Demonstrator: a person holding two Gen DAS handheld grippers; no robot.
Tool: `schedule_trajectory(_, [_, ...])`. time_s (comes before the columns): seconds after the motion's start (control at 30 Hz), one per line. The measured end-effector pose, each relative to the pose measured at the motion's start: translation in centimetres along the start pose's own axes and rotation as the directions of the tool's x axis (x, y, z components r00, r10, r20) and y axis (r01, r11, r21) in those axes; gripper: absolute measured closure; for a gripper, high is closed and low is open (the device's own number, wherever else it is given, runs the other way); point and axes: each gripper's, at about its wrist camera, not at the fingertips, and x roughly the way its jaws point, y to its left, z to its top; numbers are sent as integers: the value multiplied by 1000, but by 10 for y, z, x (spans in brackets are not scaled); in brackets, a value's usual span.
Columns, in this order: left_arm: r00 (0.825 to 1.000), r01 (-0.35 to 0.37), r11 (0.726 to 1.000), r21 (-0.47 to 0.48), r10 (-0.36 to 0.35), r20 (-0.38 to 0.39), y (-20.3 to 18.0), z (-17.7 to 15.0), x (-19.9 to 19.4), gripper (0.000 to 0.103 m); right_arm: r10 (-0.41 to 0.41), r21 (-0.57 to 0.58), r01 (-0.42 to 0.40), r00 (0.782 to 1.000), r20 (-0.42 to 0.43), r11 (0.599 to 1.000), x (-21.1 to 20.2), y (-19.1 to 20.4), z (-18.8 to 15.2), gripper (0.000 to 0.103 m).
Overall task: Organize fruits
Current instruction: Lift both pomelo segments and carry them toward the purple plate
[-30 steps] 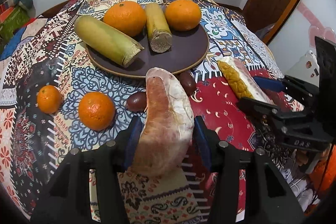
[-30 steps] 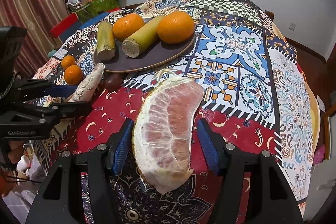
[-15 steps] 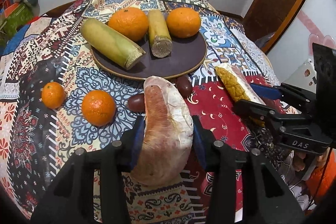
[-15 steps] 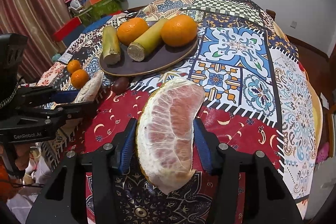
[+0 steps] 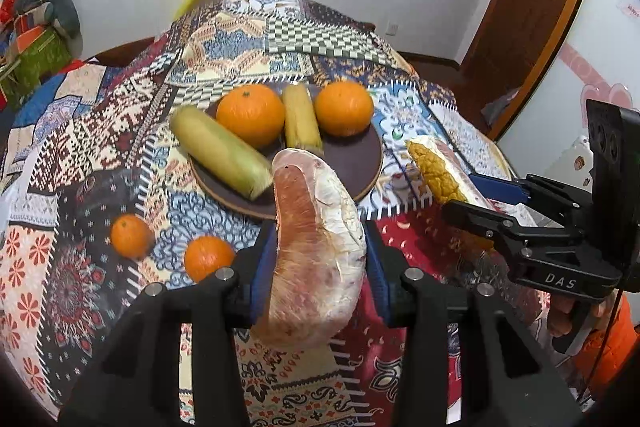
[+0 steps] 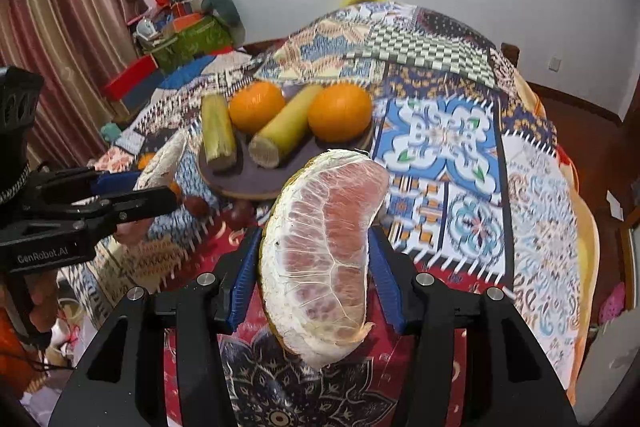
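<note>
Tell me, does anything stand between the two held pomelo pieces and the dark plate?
No obstacle shows. The left gripper and right gripper each hold a pomelo piece, raised before the plate. Its near part looks free.

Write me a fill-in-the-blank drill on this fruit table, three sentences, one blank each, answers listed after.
1. Each gripper, left and right, is clamped on a wedge of peeled ____.
2. The dark plate holds two sugarcane pieces and ____ oranges.
3. The two small oranges lie on the ____, not on the plate.

Missing words: pomelo; two; tablecloth
</note>
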Motion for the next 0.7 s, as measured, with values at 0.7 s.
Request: schedule_trajectory(0.7, [999,24,1000,2,-25,27,4,43,20,80,10,-10,-9,997,83,1000,7,-7,42,54])
